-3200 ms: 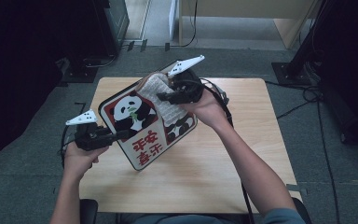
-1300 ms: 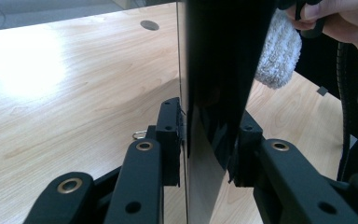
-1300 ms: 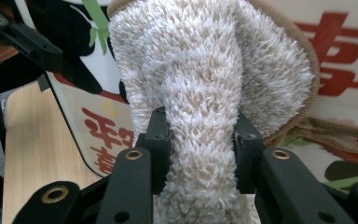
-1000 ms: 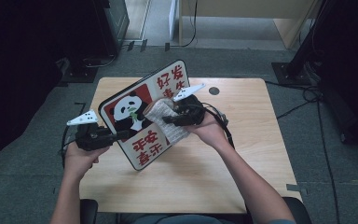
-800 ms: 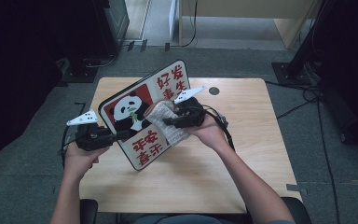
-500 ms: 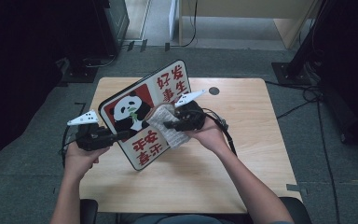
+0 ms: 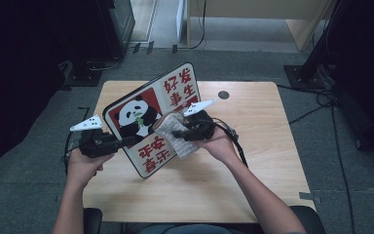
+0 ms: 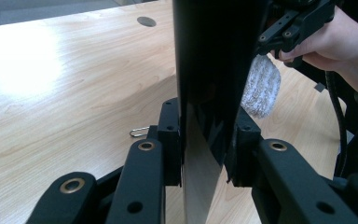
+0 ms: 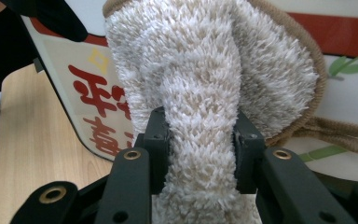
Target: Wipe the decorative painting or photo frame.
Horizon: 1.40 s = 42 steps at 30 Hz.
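The flat rectangular panda-printed sign board (image 7: 151,119) is held tilted above the light wooden worktop (image 7: 253,185), with its lower corner near the worktop's middle. Its left edge is clamped between the fingers of the left gripper (image 7: 126,141), which is placed at the worktop's left side. The fluffy white towelling cloth (image 7: 175,136) is pressed against the board's front face, right of the panda, and is pinched in the right gripper (image 7: 174,134). A round hole (image 7: 223,95) is set in the worktop behind and to the right of the board.
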Each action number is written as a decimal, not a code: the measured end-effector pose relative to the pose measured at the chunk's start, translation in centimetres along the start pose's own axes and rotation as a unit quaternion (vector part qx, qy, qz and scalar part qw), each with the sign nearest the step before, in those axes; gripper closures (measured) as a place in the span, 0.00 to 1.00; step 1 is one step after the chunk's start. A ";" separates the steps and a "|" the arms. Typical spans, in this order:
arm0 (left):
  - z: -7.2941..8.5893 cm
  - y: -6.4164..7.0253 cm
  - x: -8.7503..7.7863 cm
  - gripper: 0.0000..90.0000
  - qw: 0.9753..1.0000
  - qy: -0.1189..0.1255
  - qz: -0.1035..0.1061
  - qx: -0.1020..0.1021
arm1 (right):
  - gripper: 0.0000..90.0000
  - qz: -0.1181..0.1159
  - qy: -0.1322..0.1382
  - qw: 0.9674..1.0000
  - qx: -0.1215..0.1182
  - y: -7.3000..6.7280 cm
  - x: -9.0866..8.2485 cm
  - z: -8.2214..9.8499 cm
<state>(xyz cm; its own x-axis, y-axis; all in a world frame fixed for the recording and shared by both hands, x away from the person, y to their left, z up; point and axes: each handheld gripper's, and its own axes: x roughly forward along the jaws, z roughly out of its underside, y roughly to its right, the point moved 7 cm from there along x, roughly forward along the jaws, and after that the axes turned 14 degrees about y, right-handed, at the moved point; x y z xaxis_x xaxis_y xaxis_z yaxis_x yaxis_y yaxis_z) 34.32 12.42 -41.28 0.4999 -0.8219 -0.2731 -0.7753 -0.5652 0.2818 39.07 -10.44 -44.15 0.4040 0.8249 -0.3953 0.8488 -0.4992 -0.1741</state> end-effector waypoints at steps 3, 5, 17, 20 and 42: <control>0.0 0.0 0.0 0.80 1.000 0.000 0.001 0.000 | 0.74 0.000 -0.002 1.000 0.002 0.0 0.1 0.5; 0.0 0.0 0.0 0.80 1.000 -0.001 0.001 0.000 | 0.73 -0.002 -0.004 1.000 0.003 0.0 0.2 0.9; 0.0 0.0 -0.1 0.81 1.000 -0.001 0.000 0.001 | 0.73 -0.007 -0.013 1.000 0.019 -0.1 0.8 3.1; 0.0 0.0 -0.1 0.82 1.000 -0.001 0.000 0.001 | 0.73 -0.007 -0.017 1.000 0.016 -0.2 0.9 3.6; 0.0 0.0 -0.1 0.82 1.000 -0.002 0.000 0.001 | 0.74 -0.009 -0.063 0.997 0.047 -0.1 1.8 8.1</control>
<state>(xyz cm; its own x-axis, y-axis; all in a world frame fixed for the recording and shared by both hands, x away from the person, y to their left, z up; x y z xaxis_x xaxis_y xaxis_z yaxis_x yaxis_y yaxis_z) 34.26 12.47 -41.28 0.4988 -0.8212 -0.2770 -0.7758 -0.5656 0.2798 36.92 -11.00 -52.19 0.3377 0.7971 -0.5007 0.8179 -0.5117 -0.2631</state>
